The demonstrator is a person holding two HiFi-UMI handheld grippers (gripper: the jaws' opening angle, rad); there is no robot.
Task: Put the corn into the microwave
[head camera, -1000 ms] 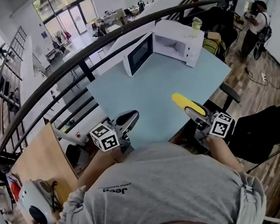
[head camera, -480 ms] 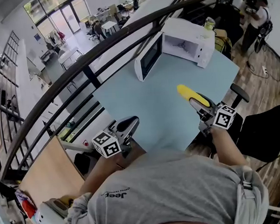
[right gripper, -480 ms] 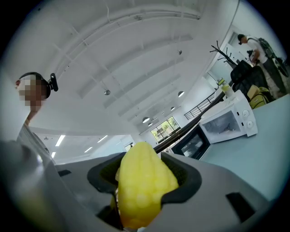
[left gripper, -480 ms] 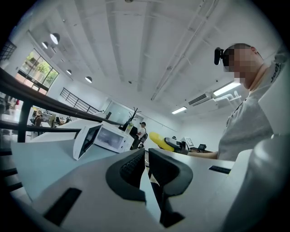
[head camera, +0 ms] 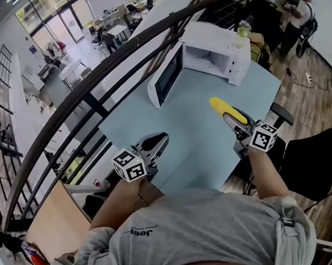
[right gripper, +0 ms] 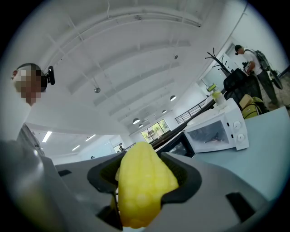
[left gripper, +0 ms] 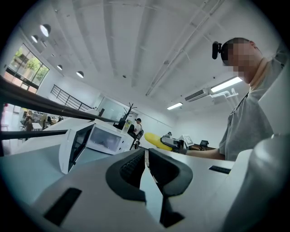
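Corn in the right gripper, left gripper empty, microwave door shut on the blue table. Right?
Not quite: the microwave door is open, swung out at the left side of the microwave, as the head view shows. The rest holds: the corn is in the right gripper, the left gripper is empty, and the table is blue.

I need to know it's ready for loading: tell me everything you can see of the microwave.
The microwave is a white box standing upright at the far end of the light blue table. Its dark-windowed door is swung wide open leftward, baring a white cavity. Two round knobs sit on its right-hand panel.
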